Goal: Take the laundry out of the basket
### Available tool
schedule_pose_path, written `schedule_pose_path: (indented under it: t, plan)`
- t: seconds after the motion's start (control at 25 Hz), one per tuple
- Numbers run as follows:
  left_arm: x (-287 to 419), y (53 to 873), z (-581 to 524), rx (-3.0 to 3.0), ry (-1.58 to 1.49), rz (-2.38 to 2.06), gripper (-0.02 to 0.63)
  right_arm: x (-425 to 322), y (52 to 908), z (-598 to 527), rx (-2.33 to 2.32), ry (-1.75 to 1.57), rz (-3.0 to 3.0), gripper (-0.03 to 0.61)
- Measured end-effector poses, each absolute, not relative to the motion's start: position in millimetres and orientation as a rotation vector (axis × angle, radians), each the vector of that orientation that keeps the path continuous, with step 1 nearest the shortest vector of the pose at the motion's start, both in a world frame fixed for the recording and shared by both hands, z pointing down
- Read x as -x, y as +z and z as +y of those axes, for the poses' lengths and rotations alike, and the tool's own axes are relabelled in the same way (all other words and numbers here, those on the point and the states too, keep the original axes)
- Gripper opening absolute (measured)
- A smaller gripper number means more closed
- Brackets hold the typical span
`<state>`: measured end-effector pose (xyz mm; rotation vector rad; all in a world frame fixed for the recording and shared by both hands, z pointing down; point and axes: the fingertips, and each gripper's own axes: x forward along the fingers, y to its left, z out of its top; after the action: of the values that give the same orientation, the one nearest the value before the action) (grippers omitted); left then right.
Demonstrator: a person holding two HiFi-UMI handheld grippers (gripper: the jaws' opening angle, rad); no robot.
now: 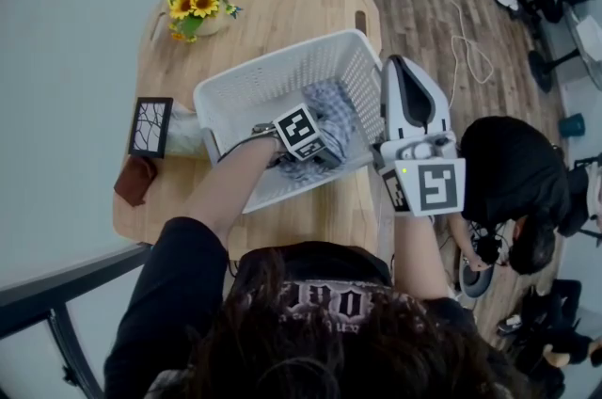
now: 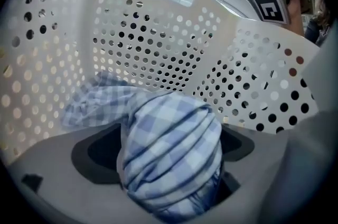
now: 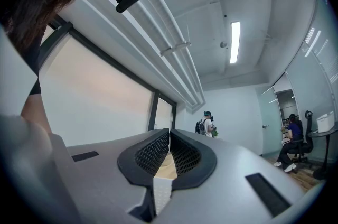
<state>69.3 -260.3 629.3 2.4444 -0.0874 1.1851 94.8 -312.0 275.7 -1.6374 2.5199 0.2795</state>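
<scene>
Checked blue cloth (image 2: 168,136) clamped in left gripper (image 2: 173,167) inside white basket (image 2: 158,43), right gripper (image 3: 169,151) closed

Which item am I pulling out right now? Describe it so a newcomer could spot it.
On the long wooden table stands a white perforated laundry basket. Inside it is a bunched cloth, clamped in the left gripper. Its blue-and-white check sets it apart from the plain white basket walls around it.
</scene>
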Motion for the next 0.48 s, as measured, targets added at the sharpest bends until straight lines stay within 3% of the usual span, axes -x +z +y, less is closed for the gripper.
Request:
schedule_pose_path:
  t: [0.2, 0.48]
  plan:
    - [-76, 625, -248, -2.466, 1.188, -0.006, 0.42, -94, 276, -312, 1.634, 0.283, 2.527, 0.028]
    - [-79, 621, -239, -2.501, 1.245, 0.07, 0.318, -93, 277, -310, 1.628, 0.283, 2.531, 0.028]
